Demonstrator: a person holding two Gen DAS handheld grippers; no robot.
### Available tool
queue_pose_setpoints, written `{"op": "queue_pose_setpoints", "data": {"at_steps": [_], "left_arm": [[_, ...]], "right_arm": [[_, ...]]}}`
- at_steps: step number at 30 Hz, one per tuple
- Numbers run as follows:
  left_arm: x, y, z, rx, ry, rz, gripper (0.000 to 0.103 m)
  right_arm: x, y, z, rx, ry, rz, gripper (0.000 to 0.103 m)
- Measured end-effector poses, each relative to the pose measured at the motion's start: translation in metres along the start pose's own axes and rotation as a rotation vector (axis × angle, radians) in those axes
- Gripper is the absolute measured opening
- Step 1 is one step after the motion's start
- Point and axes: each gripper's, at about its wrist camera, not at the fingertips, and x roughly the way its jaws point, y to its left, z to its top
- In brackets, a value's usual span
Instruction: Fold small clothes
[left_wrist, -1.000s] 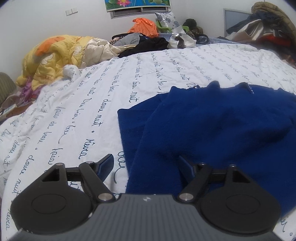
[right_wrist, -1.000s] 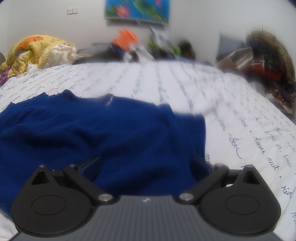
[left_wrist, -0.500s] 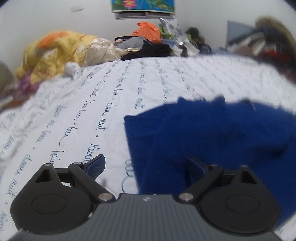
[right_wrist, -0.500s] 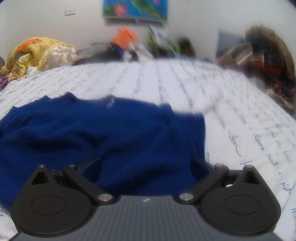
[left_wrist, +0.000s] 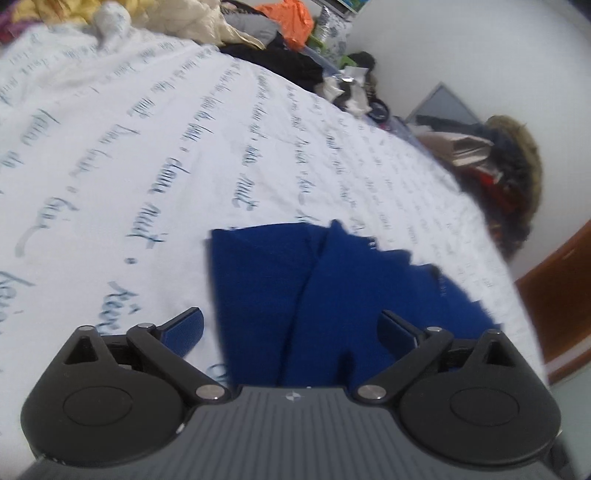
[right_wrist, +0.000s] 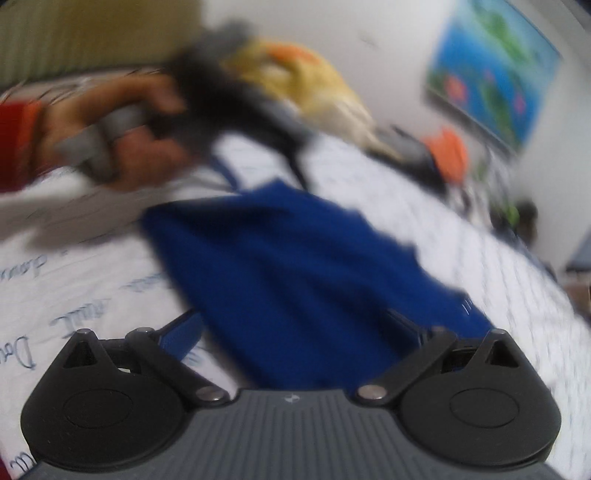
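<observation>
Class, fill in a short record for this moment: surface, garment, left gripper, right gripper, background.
surface: bed sheet, white with blue script
garment: blue garment, partly folded, lying on the sheet
left gripper: jaws opening, fabric between them, pads not pressing
right gripper: jaws wide apart over the garment
background: yellow quilt; picture on the wall

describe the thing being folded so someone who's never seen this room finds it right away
Start at the big bed sheet, white with dark cursive writing. The blue garment lies flat on its near part. It is the only solid deep blue piece, well apart from the mixed clothes pile at the far edge.
</observation>
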Motion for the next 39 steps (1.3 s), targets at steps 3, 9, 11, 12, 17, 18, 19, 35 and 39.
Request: {"op": "queue_pose_setpoints", "data": {"at_steps": [3,9,11,12,17,18,19,35,39], "left_arm": [[0.011,0.001,0.005,-0.03,0.016,-0.077,0.099],[0.03,-0.011,0.015,-0.001,0.023,-0.089,0.099],[0.034,-0.014,0.018,0.009,0.011,-0.065,0.089],[0.036,-0.015,0.02,0.012,0.003,-0.049,0.085],[0.045,-0.018,0.028,0.024,0.012,0.02,0.034],[0.048,-0.02,0.029,0.032,0.023,0.04,0.024],[0.051,-0.023,0.029,0.045,0.031,0.059,0.017],[0.008,-0.118,0.035,0.248,-0.09,0.242,0.012],[0.001,-0.153,0.037,0.279,-0.115,0.248,0.012]], "right_arm": [[0.016,0.03,0.006,-0.1,-0.013,-0.029,0.103],[0.038,0.062,0.017,-0.183,-0.075,-0.181,0.103],[0.048,0.067,0.02,-0.2,-0.096,-0.234,0.103],[0.052,0.067,0.023,-0.193,-0.098,-0.24,0.102],[0.069,0.06,0.035,-0.173,-0.097,-0.228,0.095],[0.07,0.059,0.036,-0.186,-0.095,-0.211,0.074],[0.072,0.06,0.037,-0.197,-0.087,-0.192,0.056],[0.003,0.025,0.021,-0.08,-0.223,-0.156,0.008],[-0.02,0.002,0.015,-0.021,-0.254,-0.2,0.008]]}}
